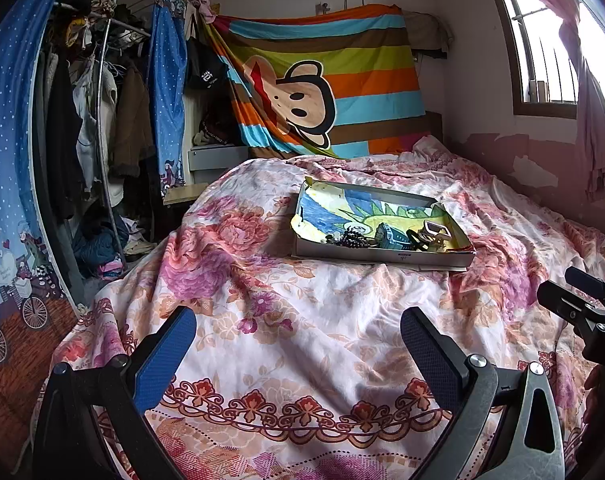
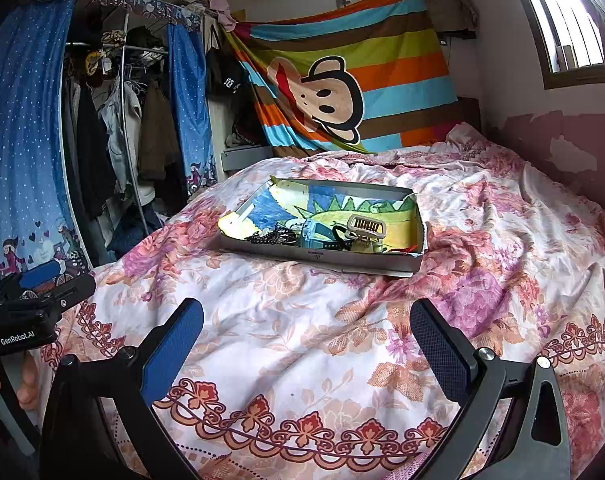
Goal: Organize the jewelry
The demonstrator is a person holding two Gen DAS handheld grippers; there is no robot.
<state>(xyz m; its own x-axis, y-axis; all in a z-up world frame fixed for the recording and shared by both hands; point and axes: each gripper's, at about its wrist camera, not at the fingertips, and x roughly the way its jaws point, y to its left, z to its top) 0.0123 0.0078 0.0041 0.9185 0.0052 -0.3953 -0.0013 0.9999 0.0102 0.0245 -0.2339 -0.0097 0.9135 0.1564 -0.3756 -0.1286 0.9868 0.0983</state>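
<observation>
Holding: your left gripper (image 1: 298, 344) and right gripper (image 2: 306, 336) spread, empty, above the quilt (image 1: 302, 300).
Tray (image 2: 418, 236): ahead, keeps the jewelry (image 2: 274, 236) together.

The tangle in the box (image 2: 382, 266) is too small to sort out; near wall hides the bottoms of the pieces.

Both my wrist cameras look forward from low over the foot of the bed (image 1: 302, 320), facing its head and the striped sheet (image 1: 322, 92) on the far wall. The left view sits further left. Both share the tray (image 2: 382, 264), mid-bed and well ahead, and the wardrobe (image 2: 114, 120).
</observation>
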